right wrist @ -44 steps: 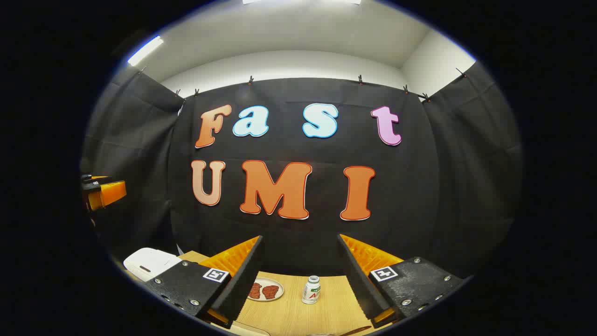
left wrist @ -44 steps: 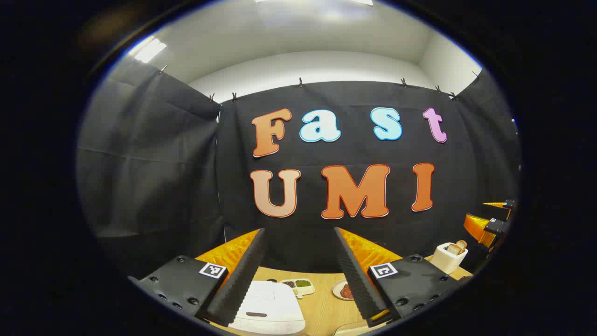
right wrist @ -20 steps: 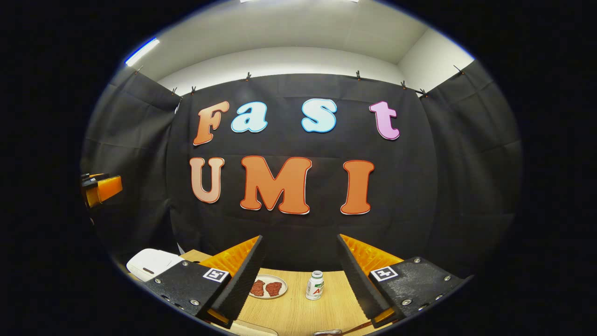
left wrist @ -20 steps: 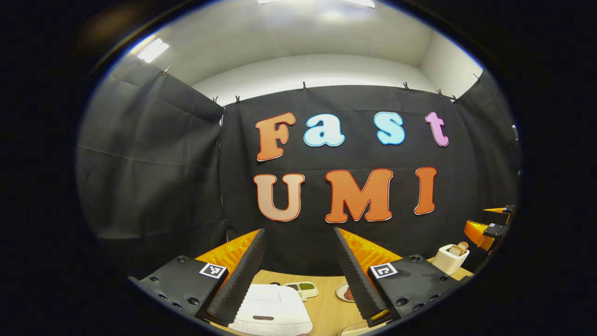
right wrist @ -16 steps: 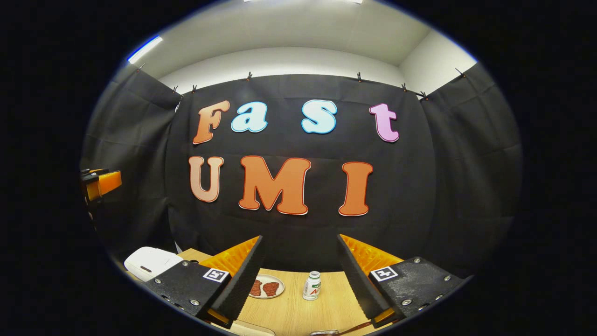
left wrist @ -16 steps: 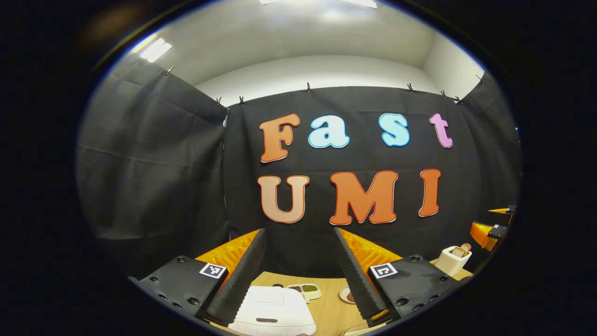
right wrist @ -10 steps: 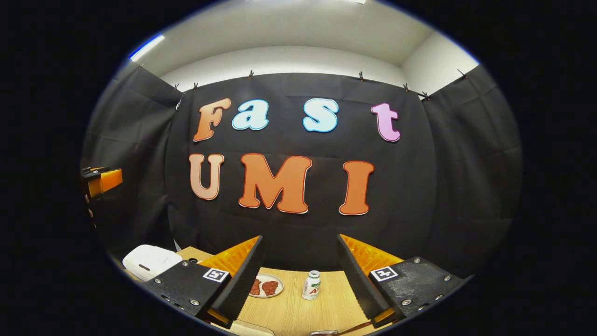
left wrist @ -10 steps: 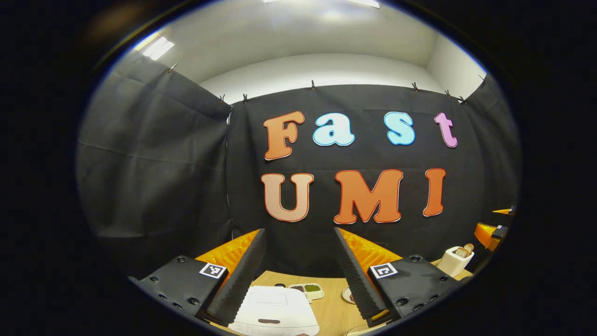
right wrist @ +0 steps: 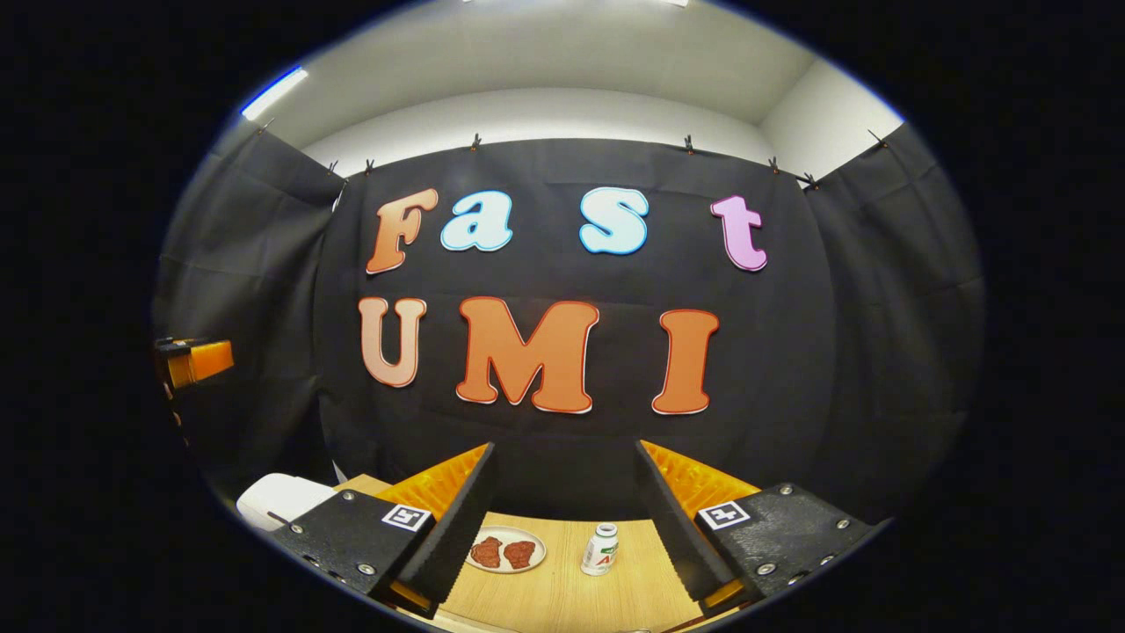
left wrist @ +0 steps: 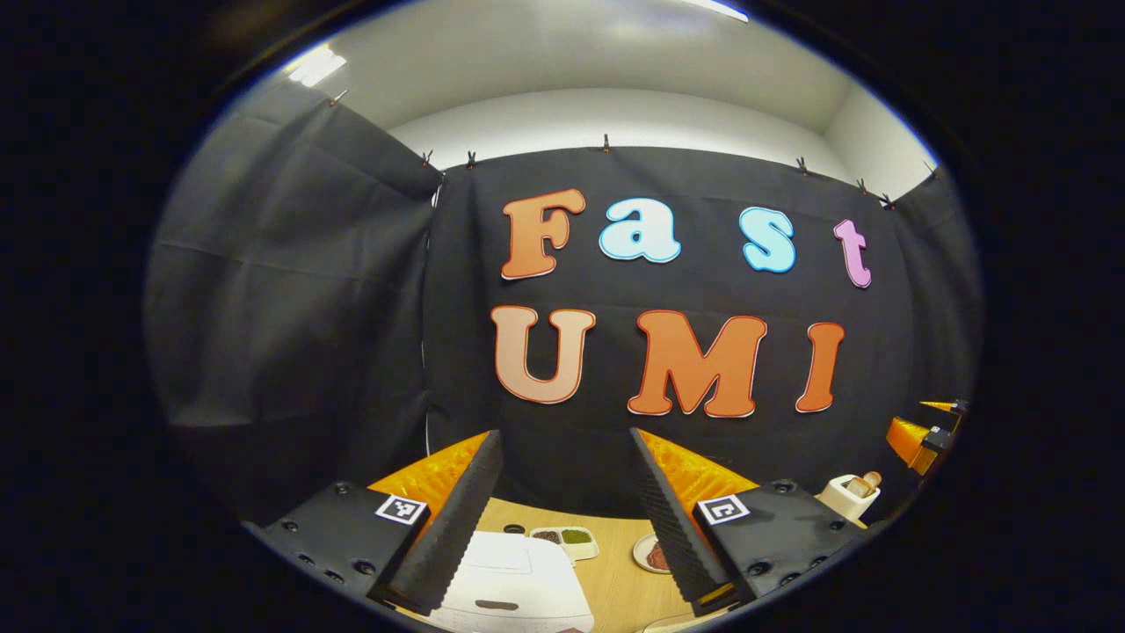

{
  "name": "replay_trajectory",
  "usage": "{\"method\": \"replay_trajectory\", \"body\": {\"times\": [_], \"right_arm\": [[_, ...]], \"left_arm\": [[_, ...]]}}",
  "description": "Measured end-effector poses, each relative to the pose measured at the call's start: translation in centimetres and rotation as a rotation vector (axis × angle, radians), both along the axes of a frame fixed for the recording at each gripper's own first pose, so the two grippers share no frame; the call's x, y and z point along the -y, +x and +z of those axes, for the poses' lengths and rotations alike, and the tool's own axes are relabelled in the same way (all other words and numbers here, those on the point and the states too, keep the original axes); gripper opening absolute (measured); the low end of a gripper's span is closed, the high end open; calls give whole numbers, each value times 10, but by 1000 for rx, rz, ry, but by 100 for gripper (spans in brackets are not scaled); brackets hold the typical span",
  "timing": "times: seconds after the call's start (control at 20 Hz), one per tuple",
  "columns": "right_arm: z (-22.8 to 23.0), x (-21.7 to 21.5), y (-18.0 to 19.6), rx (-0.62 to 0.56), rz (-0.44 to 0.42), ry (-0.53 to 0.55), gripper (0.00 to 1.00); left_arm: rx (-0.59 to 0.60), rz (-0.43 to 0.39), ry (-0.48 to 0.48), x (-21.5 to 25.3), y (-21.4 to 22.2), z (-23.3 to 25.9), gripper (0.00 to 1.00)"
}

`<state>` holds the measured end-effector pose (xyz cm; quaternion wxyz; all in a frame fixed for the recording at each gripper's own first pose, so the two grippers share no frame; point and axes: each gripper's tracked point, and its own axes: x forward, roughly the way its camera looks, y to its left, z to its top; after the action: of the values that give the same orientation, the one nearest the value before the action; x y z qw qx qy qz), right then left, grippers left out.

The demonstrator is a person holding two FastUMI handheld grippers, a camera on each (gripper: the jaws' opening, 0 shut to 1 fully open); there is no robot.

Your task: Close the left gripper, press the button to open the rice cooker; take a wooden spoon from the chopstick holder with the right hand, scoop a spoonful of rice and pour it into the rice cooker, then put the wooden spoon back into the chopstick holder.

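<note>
Both claws are held up above the wooden table (left wrist: 615, 571), each with its fingers spread wide and nothing between them. In the left gripper view, the left claw (left wrist: 562, 519) hangs over the white rice cooker (left wrist: 514, 585), which sits near the table's front edge with its lid down; the dark slot of its button faces the front. Just behind the cooker lies a small tray (left wrist: 567, 538) with dark and green fillings, and beside that a plate (left wrist: 649, 554), partly hidden by one finger. Far off toward the table's right side stands the white chopstick holder (left wrist: 845, 495) with a wooden spoon (left wrist: 866, 481) poking out of its top. The right claw (left wrist: 918, 435) shows above that holder, well apart from it.

In the right gripper view, the right claw (right wrist: 562, 519) hovers over a plate with two reddish pieces (right wrist: 504, 554) and a small white bottle (right wrist: 602, 549) standing upright just beside it, apart from the plate. The cooker (right wrist: 277, 503) lies toward the table's left edge, and the left claw (right wrist: 195, 360) is up above it.
</note>
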<state>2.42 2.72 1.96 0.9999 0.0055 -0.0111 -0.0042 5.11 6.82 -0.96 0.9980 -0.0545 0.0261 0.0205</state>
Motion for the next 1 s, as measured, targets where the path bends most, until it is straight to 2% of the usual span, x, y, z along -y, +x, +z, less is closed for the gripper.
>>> {"method": "replay_trajectory", "body": {"times": [0.1, 0.15, 0.25, 0.5, 0.6, 0.65, 0.75, 0.8, 0.85, 0.9, 0.95, 1.0], "right_arm": [[4, 0, -1, 27, -1, 5, 95], [-1, 1, 0, 19, -5, -5, 93], [-7, 9, 0, 4, -23, -27, 96], [-16, 33, -7, -19, -78, -21, 95], [-21, 43, -10, -27, -104, -25, 94], [-22, 48, -11, -29, -115, -29, 94], [-23, 55, -13, -33, -135, -33, 94], [-22, 56, -15, -31, -139, -32, 95], [-21, 58, -16, -28, -143, -30, 96], [-22, 57, -17, -29, -141, -31, 95], [-22, 58, -19, -29, -145, -35, 95], [-22, 61, -21, -29, -147, -37, 95]], "left_arm": [[-21, 10, 38, -10, 0, -6, 97], [-37, 11, 56, -11, 1, -11, 96], [-94, 14, 77, -16, 6, -29, 97], [-183, 37, 122, -34, 17, -61, 97], [-217, 50, 135, -39, 19, -75, 79], [-233, 57, 140, -41, 23, -82, 78], [-270, 72, 148, -49, 20, -96, 52], [-291, 57, 142, -46, 21, -103, 32], [-306, 89, 156, -53, 18, -109, 29], [-323, 118, 144, -63, 12, -114, 18], [-354, 104, 124, -65, 24, -130, 7], [-389, 95, 98, -59, 20, -135, 5]]}}
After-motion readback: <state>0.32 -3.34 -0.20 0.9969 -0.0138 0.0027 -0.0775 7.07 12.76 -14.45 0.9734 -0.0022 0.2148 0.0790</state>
